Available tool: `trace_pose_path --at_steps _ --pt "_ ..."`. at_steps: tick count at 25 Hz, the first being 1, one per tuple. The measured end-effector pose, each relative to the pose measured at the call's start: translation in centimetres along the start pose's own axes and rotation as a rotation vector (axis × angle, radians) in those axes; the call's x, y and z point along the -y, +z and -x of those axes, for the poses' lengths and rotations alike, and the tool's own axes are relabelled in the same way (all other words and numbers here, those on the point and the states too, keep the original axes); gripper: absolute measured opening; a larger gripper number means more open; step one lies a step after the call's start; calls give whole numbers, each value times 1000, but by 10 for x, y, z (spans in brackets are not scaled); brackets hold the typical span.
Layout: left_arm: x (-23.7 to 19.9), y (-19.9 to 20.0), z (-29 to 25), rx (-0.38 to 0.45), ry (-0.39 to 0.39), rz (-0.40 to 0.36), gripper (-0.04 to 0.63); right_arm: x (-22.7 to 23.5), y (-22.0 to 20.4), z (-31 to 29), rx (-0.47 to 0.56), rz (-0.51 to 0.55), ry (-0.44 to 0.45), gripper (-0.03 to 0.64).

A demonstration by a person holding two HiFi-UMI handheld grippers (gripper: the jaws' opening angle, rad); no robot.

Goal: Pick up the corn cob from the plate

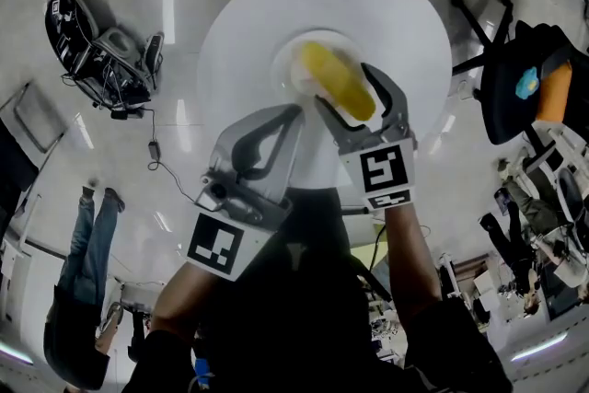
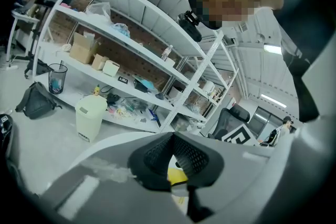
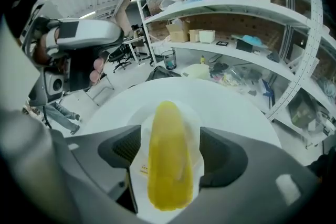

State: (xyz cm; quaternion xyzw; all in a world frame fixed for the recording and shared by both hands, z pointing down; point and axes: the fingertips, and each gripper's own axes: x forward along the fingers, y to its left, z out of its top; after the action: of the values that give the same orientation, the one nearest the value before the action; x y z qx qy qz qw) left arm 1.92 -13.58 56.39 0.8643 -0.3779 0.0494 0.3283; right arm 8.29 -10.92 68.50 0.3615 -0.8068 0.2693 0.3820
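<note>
The yellow corn cob [image 1: 339,80] lies on a small white plate [image 1: 293,60] at the middle of a round white table [image 1: 405,14]. My right gripper [image 1: 345,86] hangs over the plate, open, one jaw on each side of the cob. In the right gripper view the corn cob [image 3: 168,157] fills the gap between the dark pads [image 3: 122,148], with a strip of white plate [image 3: 137,176] showing on each side, so neither pad presses on it. My left gripper [image 1: 293,113] is shut and empty just left of the plate. A bit of the yellow cob [image 2: 177,176] shows behind its tips [image 2: 175,139].
A black office chair [image 1: 515,78] stands to the right of the table. Black equipment with cables [image 1: 97,51] lies on the floor at the left, and a person [image 1: 87,290] stands at lower left. White shelving [image 2: 131,44] and a pale bin [image 2: 90,115] stand beyond the table.
</note>
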Motion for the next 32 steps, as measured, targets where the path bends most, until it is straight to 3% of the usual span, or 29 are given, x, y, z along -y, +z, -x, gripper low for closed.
trace_pose_path --at_steps 9,13,16,32 --pt "-11 -13 -1 -13 0 21 5 -6 -4 -15 -77 75 35 342" --pt "-16 -17 -1 -13 7 33 5 -6 -10 -20 -107 80 40 310" --pt "-17 -19 -1 -13 12 39 5 -4 -13 -20 -115 85 29 264" --pt "-17 -22 -1 -1 26 42 5 1 -16 -20 -111 61 -2 256"
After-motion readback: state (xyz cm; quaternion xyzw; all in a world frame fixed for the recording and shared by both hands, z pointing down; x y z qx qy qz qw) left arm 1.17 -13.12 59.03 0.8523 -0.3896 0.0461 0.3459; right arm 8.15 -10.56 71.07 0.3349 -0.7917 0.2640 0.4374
